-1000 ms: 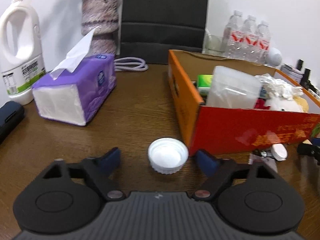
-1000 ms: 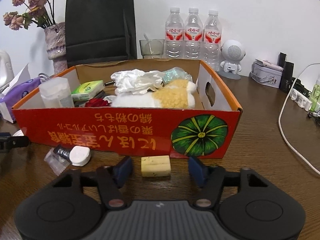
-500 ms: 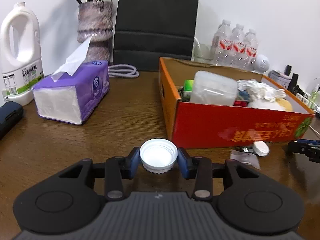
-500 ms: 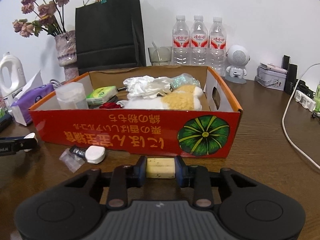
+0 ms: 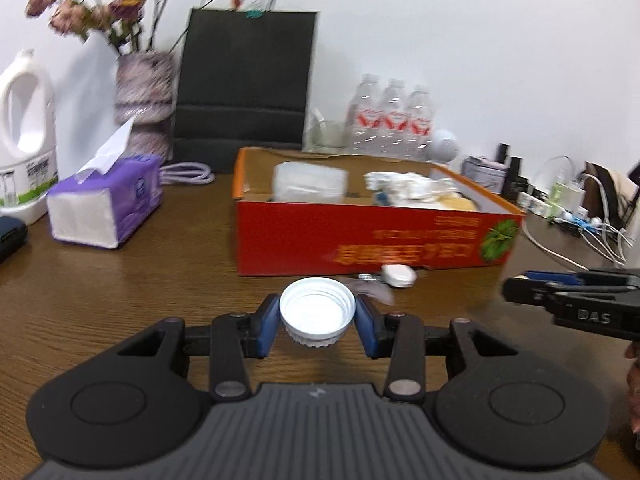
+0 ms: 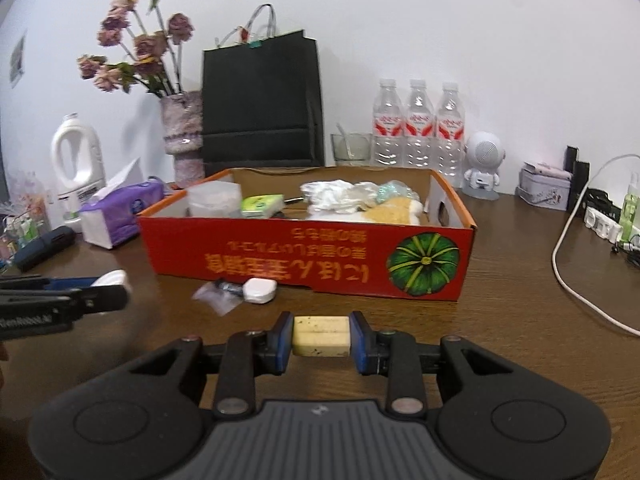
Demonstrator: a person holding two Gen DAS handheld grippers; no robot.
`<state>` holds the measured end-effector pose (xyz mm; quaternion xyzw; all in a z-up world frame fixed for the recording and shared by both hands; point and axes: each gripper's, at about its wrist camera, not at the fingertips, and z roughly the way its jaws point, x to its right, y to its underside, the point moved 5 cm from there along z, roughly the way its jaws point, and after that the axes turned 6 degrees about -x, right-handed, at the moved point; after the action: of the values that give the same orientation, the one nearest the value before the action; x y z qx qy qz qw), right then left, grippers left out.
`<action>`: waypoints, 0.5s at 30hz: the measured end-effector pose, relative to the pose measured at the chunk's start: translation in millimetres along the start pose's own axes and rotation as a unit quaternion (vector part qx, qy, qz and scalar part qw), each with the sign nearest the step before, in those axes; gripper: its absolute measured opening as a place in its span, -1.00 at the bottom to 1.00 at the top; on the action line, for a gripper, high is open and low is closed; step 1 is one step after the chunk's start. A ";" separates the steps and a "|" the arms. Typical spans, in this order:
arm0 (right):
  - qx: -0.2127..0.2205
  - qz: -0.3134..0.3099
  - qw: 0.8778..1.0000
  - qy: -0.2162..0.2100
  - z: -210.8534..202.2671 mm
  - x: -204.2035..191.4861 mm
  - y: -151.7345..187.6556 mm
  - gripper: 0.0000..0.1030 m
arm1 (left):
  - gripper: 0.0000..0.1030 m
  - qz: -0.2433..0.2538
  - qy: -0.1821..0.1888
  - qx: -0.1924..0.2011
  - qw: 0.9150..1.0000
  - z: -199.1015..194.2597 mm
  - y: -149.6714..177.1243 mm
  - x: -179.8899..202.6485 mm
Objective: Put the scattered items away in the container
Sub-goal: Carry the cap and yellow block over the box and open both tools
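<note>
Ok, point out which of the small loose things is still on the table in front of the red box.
The small white rounded case beside a clear wrapper. The white ribbed bottle cap sits in the left gripper, the yellow block in the right gripper.

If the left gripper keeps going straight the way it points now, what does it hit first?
Probably the red front wall of the cardboard box. The left gripper, shut on the white cap, points at that wall. The small white case and clear wrapper lie lower, slightly right; height is unclear.
</note>
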<state>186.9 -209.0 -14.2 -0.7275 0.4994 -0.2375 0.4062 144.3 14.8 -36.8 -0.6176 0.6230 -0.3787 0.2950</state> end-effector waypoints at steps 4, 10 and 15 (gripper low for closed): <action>0.002 -0.003 1.000 -0.005 -4.8 -5.5 2.6 -0.44 | -0.21 0.017 0.014 -0.001 1.000 -3.0 4.3 17.6; 0.004 -0.002 1.000 -0.011 -6.9 -6.1 1.0 -0.44 | -0.21 0.021 0.029 -0.002 0.999 -3.1 1.3 26.3; 0.029 0.002 0.999 -0.027 -10.8 -2.0 -33.7 -0.44 | -0.20 0.009 0.050 0.020 0.999 -2.5 -37.7 26.8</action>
<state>196.0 -205.2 19.8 -0.7205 0.4824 -0.2317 0.4410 161.1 -9.7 -1.3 -0.5862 0.6348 -0.4187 0.2793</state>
